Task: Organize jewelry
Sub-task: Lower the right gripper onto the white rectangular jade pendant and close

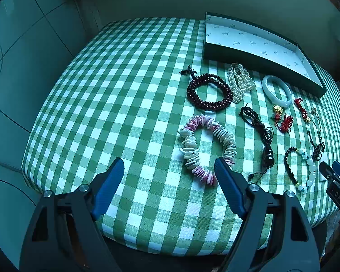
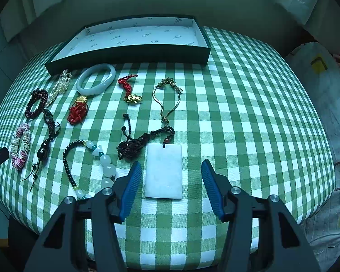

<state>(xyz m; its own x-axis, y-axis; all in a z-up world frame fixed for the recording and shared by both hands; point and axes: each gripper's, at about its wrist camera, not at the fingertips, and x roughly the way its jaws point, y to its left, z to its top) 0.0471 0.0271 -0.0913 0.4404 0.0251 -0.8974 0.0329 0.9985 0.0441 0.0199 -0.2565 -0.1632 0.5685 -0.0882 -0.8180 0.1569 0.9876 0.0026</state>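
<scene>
Green box (image 2: 133, 55) bare inside, jewelry outside it, left tongs (image 1: 168, 166) apart, right tongs (image 2: 170, 170) apart astride white pendant (image 2: 163, 172)

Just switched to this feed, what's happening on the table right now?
Jewelry is spread over a green checked tablecloth, and the shallow box at the back has nothing in it yet. The right gripper is lowered over the white rectangular pendant, which lies flat between its fingers without either one touching it. The left gripper is open beside the pink and white shell bracelet, holding nothing. No piece has been lifted.
</scene>
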